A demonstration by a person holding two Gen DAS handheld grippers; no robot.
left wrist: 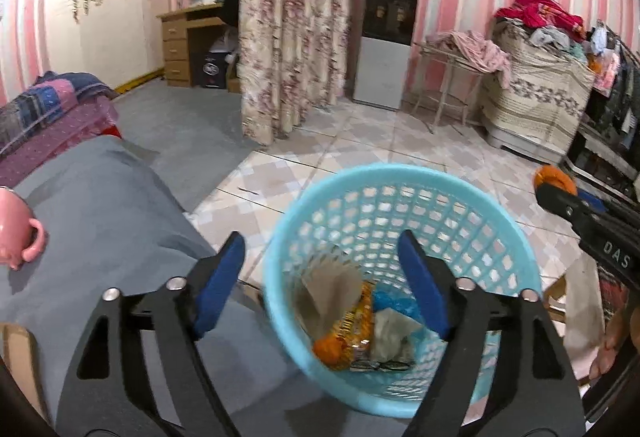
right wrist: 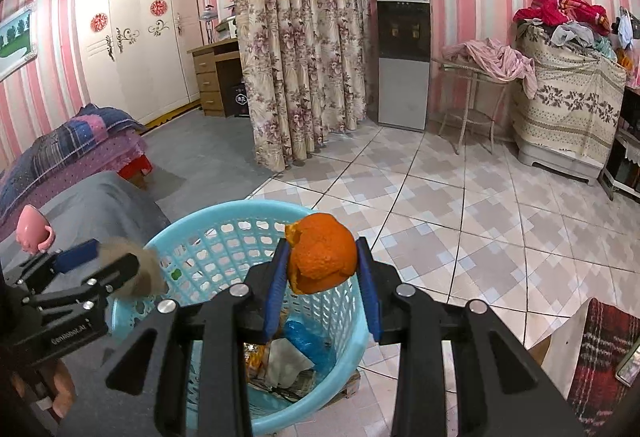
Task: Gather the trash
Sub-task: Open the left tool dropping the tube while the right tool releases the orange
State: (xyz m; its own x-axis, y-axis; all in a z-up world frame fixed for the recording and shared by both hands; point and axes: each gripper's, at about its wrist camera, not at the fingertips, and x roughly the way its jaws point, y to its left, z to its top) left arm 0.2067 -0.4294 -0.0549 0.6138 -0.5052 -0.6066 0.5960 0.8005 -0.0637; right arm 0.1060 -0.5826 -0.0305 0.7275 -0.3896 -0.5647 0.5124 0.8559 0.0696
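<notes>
A light blue mesh basket (left wrist: 360, 173) stands on the tiled floor beside a grey-covered surface. My left gripper (left wrist: 320, 237) hangs over its mouth, open, with nothing pressed between its blue pads. Below it, a blurred brown scrap of paper (left wrist: 332, 285) lies in the basket with an orange snack wrapper (left wrist: 352, 329), blue plastic and grey paper. In the right wrist view the same brown scrap (right wrist: 148, 273) shows as a blur by the left gripper (right wrist: 116, 255). My right gripper (right wrist: 322, 243) is shut on an orange peel (right wrist: 320, 261) above the basket rim (right wrist: 240, 207).
A pink mug (left wrist: 20, 233) stands on the grey cover (left wrist: 100, 197) to the left. Beyond the basket are tiled floor (right wrist: 460, 217), a floral curtain (right wrist: 296, 77) and a water dispenser (right wrist: 404, 57). A red plaid cloth (right wrist: 600, 357) lies at the lower right.
</notes>
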